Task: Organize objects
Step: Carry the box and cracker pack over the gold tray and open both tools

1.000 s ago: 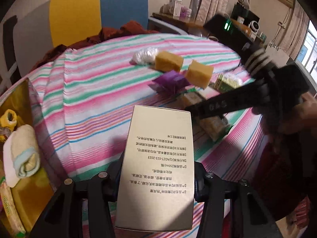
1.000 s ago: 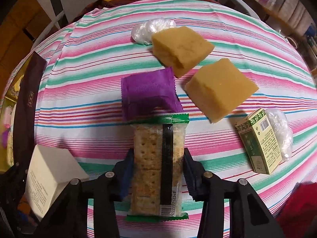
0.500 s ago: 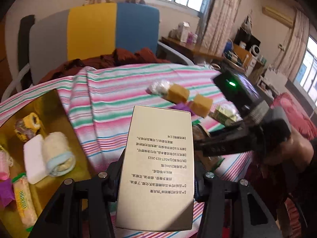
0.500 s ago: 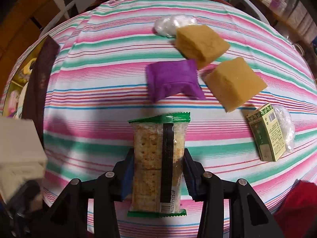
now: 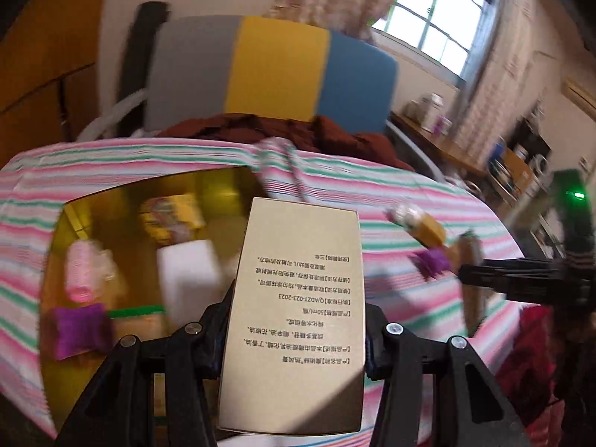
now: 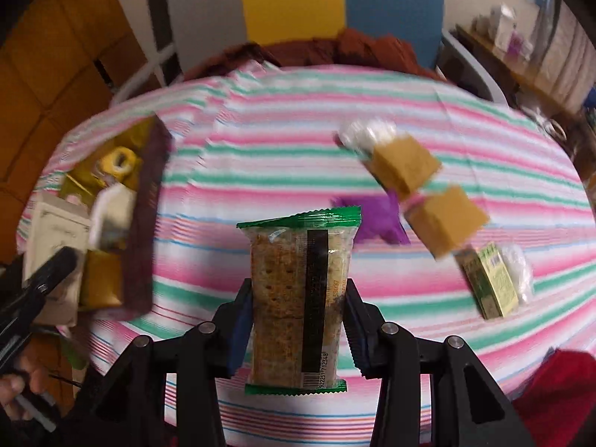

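Carrying two items at once toward the gold-lined open storage box (image 5: 56,246) near the left edge of the striped pink, green and white tablecloth (image 6: 283,141) seems to be the step in hand. Going from largest to smallest: the grey, yellow and blue chair back (image 5: 268,70) is standing beyond the far edge of the cloth, with a rumpled dark red cloth (image 5: 298,130) lying at its foot. The box is already holding a white block (image 5: 188,268), a purple sachet (image 5: 80,329), a pink-capped little bottle (image 5: 83,264) and a yellow roll (image 5: 171,216), so free room is looking scarce. The left gripper (image 5: 294,339) is clamping a tall beige printed carton (image 5: 298,313) by its sides, hanging over the box's near right part. The right gripper (image 6: 296,320) is pinching a clear, green-ended pack of crackers (image 6: 298,298) above the near middle of the cloth. Two tan sponge-like cubes (image 6: 406,164), a purple wrapped packet (image 6: 376,216), a small green carton (image 6: 491,283) and clear plastic-wrapped bundles (image 6: 365,132) are waiting toward the right edge. Next, the carton probably needs lowering into a gap without knocking the white block, and the crackers are needing to cross over the box's dark raised wall (image 6: 145,223)
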Available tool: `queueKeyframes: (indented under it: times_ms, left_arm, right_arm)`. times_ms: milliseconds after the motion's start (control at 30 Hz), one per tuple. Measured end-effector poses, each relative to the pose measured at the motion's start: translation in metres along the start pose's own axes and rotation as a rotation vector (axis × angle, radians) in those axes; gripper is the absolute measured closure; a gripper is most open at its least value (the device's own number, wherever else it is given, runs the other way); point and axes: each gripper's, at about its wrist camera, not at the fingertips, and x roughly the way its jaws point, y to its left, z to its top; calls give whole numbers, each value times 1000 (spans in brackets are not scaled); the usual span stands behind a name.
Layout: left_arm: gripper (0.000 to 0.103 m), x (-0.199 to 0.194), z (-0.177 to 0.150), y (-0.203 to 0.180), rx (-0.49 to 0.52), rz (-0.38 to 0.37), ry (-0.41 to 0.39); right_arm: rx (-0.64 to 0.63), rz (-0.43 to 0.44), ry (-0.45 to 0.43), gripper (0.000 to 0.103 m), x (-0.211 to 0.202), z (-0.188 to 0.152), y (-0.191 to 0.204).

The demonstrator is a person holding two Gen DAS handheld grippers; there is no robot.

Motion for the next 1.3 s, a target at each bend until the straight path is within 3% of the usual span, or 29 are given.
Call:
queueKeyframes:
  times_ms: [200, 567, 700, 767, 833, 1000, 1300]
  left_arm:
    - [51, -2, -1, 54, -95, 101, -1]
    - [50, 14, 19, 109, -149, 204, -14]
    - [30, 14, 24, 119, -172, 237, -18]
    - [30, 8, 22, 123, -184, 236, -35]
    - [30, 4, 18, 127, -198, 242, -35]
    - [30, -2, 4, 131, -241, 237, -29]
    - [30, -14, -10, 114, -211, 239, -21]
  right_arm:
    - [-90, 95, -82, 58, -18, 20, 51]
    - [-259, 211, -78, 58, 13, 71, 155]
    - [-300, 207, -71, 58, 32, 94, 188]
    - [-303, 201, -90, 53, 41, 108, 199]
    - [-284, 201, -99, 39, 45, 116, 203]
    - [-279, 215, -101, 37, 42, 106, 202]
    - [-295, 167, -96, 24, 41, 63, 198]
